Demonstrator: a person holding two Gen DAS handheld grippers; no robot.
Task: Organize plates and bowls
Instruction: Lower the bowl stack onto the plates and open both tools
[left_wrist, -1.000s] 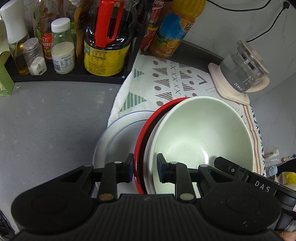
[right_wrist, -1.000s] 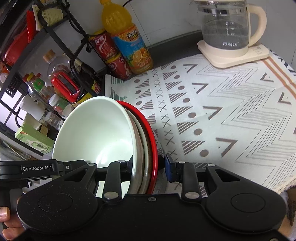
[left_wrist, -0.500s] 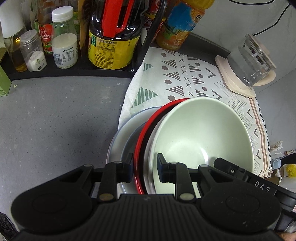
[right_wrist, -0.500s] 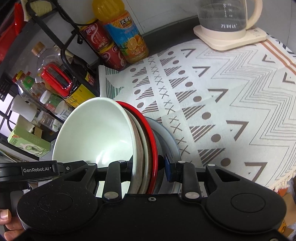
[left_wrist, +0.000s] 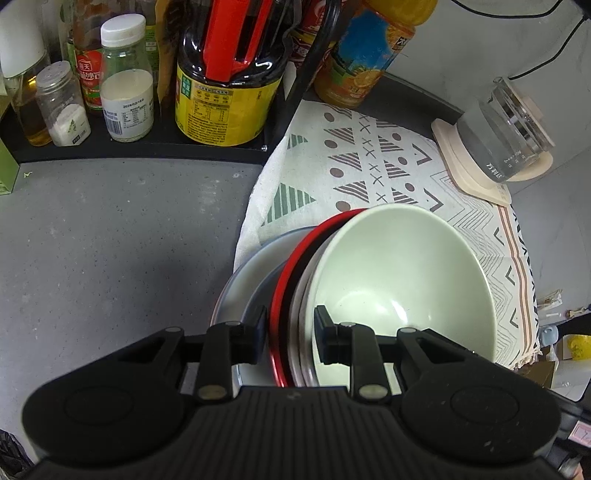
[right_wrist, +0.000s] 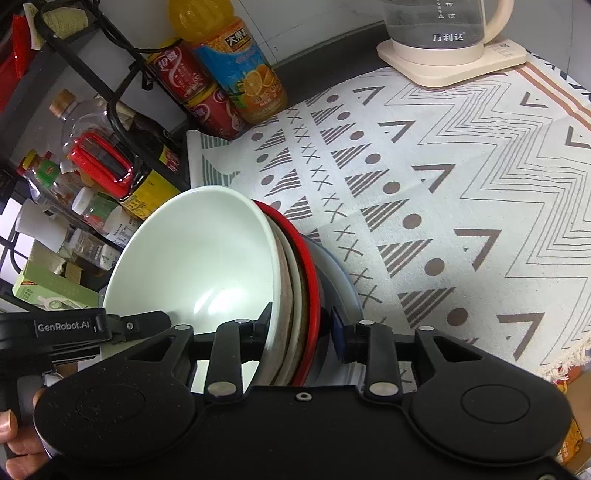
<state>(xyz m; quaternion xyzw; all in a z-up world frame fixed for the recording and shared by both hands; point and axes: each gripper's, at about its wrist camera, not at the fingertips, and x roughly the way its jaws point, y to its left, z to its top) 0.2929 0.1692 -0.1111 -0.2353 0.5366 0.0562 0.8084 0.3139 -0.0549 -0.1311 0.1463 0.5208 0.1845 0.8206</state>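
Both two-finger grippers clamp one nested stack of bowls by its rims, from opposite sides.

Left black gripper (left_wrist: 289, 334) has one finger inside the pale green glazed bowl (left_wrist: 402, 280) and the other outside the red-rimmed bowl (left_wrist: 291, 273); right black gripper (right_wrist: 301, 328) grips the same rims, with a beige speckled bowl (right_wrist: 286, 295) sandwiched between them. The stack is tilted above a grey round plate (left_wrist: 247, 280) lying at the edge of the white patterned cloth (right_wrist: 461, 192) on the grey speckled counter (left_wrist: 110, 240). A glass kettle on its cream base (right_wrist: 447, 40) stands at the cloth's far corner.
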